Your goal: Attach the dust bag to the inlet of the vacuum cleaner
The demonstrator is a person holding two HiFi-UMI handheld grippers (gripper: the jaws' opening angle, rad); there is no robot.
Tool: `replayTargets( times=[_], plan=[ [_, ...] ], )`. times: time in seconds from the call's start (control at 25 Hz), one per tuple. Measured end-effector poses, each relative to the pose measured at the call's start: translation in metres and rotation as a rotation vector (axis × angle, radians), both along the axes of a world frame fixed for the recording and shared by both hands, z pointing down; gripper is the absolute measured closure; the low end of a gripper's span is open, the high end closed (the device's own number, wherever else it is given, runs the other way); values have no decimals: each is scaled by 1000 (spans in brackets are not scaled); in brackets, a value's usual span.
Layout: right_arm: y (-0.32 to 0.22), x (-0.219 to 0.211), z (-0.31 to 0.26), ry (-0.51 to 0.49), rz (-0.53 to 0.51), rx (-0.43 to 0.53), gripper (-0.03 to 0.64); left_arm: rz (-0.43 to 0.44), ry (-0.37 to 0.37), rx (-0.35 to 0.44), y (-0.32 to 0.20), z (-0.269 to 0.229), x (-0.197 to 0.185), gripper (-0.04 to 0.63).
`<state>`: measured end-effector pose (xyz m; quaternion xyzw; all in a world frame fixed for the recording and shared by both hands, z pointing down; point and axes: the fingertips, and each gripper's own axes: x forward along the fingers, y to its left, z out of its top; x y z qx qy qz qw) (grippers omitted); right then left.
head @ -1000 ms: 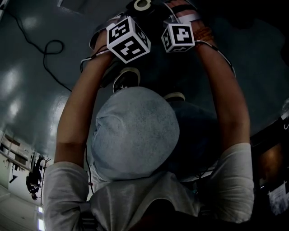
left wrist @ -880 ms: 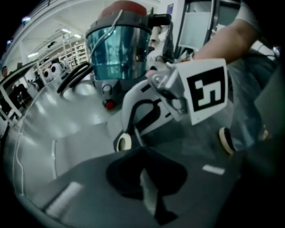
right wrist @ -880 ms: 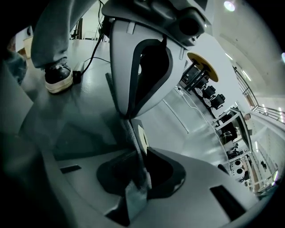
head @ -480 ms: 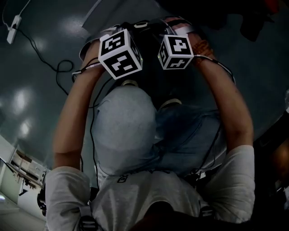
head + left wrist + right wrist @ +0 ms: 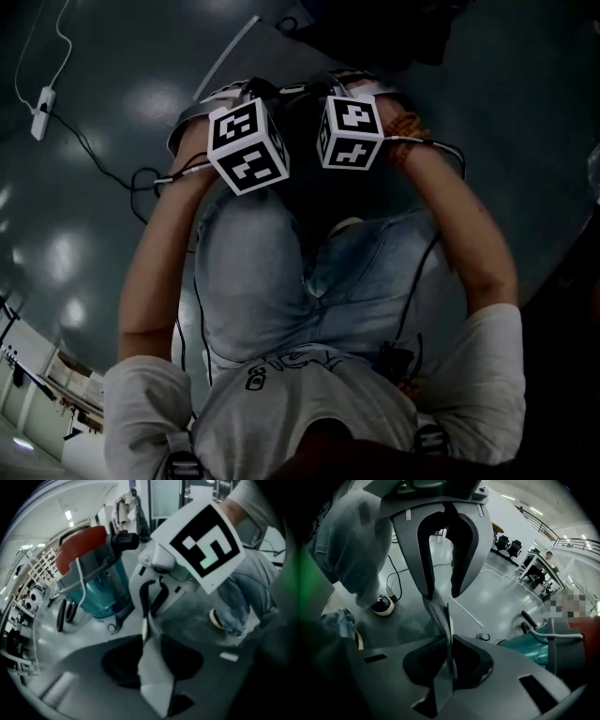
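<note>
The teal vacuum cleaner (image 5: 101, 583) with its red lid stands on the floor, also low on the right in the right gripper view (image 5: 548, 644). A pale grey dust bag (image 5: 438, 616) stretches as a thin fold between the two grippers, held above the floor. My right gripper (image 5: 447, 663) is shut on its edge. The jaws of my left gripper (image 5: 441, 595) are opening, and the bag (image 5: 157, 681) still lies between them against one finger. In the head view only the marker cubes (image 5: 248, 145) show, close together in front of the person's legs.
A power strip (image 5: 42, 98) with its cable lies on the dark glossy floor at the far left. The person's shoes (image 5: 383, 605) are below the grippers. A thin white strip (image 5: 464, 611) lies on the floor. Office chairs and desks (image 5: 508, 548) stand far behind.
The person has straightened from a crouch, the raised knee is gone from the middle, and the floor looks farther below. Both marker cubes stayed close together and turned slightly.
</note>
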<state>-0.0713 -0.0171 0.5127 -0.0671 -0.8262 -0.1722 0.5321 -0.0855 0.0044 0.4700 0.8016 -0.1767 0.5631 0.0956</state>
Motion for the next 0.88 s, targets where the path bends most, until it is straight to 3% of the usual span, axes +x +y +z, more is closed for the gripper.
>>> replayTargets(
  times=[0.16,0.48,0.88],
  plan=[
    [-1,27,-20,25,44,-17,578,66,-11,5,-2,-11,33,426],
    [0,72,-50,56,174,-56,578,164,-33,1,-1,-36,89,420],
    [14,95,-72,69,228,-84,578,237,-75,-27,15,-59,109,399]
  ],
)
